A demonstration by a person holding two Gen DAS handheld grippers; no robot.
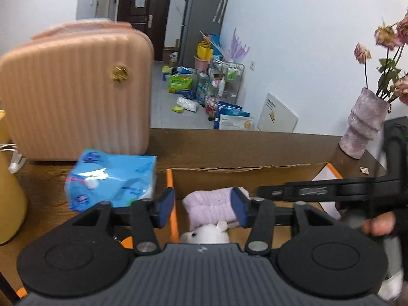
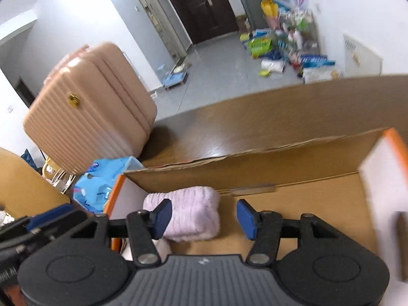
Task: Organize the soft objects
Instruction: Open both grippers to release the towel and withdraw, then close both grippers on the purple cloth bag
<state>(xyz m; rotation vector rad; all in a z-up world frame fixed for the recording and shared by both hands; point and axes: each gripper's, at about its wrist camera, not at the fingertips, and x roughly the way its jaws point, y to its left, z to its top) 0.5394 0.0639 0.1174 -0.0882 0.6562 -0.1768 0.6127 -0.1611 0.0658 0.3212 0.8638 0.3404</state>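
A folded lilac towel lies in the left end of an open cardboard box with orange edges. A white plush mouse sits just in front of the towel. My left gripper hovers open over the towel, its blue pads to either side without pressing it. My right gripper is open over the box floor, its left pad in front of the towel. A pack of blue tissues lies on the table left of the box.
A pink ribbed suitcase stands on the table behind the tissues. A grey vase of dried roses is at the back right. A yellow object sits at the left edge. A hand holds the right gripper.
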